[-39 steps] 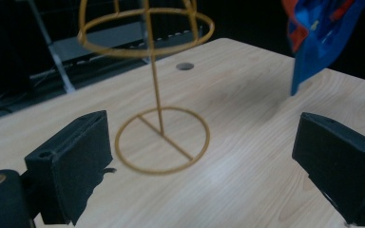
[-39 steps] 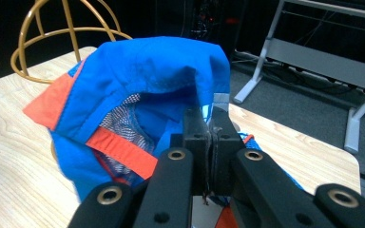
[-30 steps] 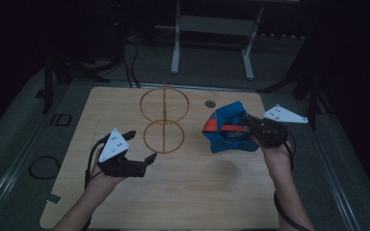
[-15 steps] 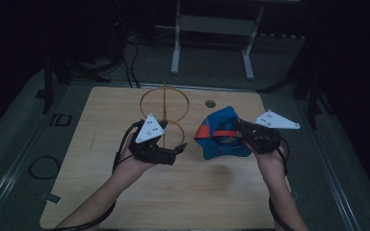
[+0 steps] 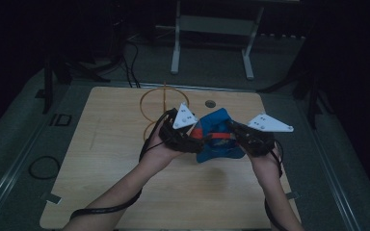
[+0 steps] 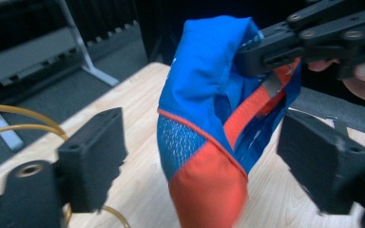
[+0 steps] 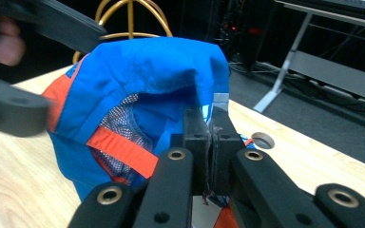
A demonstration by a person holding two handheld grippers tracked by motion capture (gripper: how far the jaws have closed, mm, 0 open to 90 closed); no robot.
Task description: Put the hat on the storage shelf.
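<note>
Pinching the rear edge of the blue-and-orange cap (image 7: 147,109), the right gripper (image 7: 208,142) holds it above the table (image 5: 101,144) so the left gripper (image 6: 204,161), jaws apart and just closing around its side untouched, can take hold

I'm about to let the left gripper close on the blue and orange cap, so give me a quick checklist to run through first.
1. Right gripper shut on the cap's edge: ok.
2. Cap between the left gripper's jaws: ok.
3. Left jaws, just been closing, pressing on the fabric: not ok, gaps on both sides.
4. Cap lifted off the table: cannot tell.
5. Gold wire stand apart from the cap: ok.
</note>
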